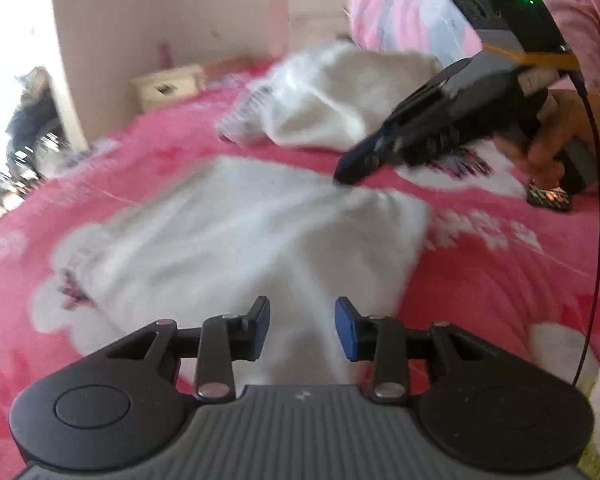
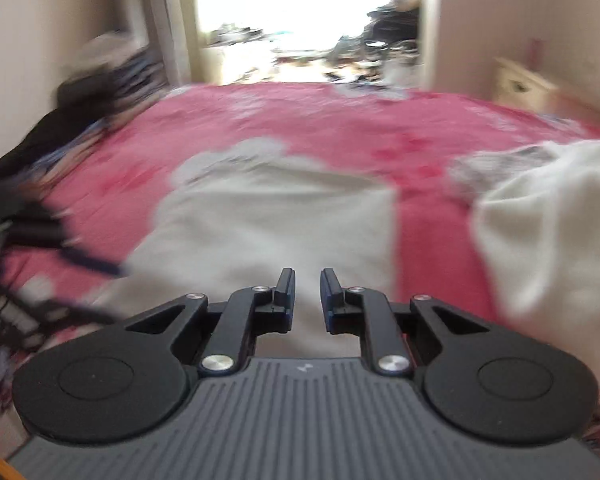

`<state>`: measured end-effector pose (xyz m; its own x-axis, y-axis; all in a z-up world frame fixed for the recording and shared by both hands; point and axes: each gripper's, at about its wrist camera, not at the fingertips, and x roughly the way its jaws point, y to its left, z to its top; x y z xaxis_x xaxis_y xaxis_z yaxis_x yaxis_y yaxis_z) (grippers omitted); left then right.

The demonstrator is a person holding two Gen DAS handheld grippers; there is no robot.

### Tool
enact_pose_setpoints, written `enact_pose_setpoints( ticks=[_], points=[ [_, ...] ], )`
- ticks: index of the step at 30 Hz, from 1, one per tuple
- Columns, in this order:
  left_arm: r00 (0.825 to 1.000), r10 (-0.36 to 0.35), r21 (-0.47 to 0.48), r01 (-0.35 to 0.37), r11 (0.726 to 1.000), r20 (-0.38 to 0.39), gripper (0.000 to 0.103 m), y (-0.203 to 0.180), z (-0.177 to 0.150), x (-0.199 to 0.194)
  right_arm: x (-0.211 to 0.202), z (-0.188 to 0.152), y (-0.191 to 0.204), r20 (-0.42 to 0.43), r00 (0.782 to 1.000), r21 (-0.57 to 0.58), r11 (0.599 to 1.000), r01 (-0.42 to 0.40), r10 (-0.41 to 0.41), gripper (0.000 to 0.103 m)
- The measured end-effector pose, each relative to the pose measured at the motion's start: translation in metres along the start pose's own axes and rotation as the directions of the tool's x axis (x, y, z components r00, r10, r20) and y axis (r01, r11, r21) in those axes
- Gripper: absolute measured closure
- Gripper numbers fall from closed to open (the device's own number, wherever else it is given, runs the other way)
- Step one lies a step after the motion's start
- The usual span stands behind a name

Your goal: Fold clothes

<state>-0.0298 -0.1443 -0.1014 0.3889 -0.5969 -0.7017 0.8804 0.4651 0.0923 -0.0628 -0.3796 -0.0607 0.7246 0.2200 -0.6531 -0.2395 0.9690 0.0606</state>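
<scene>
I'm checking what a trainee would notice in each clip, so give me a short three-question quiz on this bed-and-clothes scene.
1. True or false: the bedspread is blue.
2. What lies beneath the left gripper? A a flat white garment; B a pair of jeans; C a pillow.
3. Which stands with its jaws wider apart, the left gripper or the right gripper?

Key:
1. False: it is pink with white flowers.
2. A: the flat white garment.
3. The left gripper. The right one shows only a narrow slit.
</scene>
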Motion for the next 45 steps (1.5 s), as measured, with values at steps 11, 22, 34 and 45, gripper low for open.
enact_pose_setpoints(
  ticks=[11,22,34,45],
  points=[
    [0.972,-0.226,0.068,0.23,0.971,-0.065,0.064,-0.036,-0.024,-0.001,-0.003,-0.008,0.018,-0.11,0.994,-0.006,1.0,0.025,-0.026,0.089],
    [0.991,-0.127,-0.159,0.132,0.978,0.045,0.062,0.04,0.013,-0.023,0.019,-0.016,0.019,-0.106,0.993,0.133,0.991,-0.03,0.044,0.089],
    [0.993,0.103,-0.054,-0.106,0.993,-0.05,0.055,0.05,0.019,0.029,0.044,0.001,0.014,-0.051,0.995,0.141,0.985,0.095,-0.089,0.086],
    [0.99,0.107,-0.233,-0.127,0.964,-0.097,0.051,0.087,0.013,0.035,0.067,0.003,-0.021,-0.038,0.999,0.374,0.927,0.044,-0.032,0.085]
  ],
)
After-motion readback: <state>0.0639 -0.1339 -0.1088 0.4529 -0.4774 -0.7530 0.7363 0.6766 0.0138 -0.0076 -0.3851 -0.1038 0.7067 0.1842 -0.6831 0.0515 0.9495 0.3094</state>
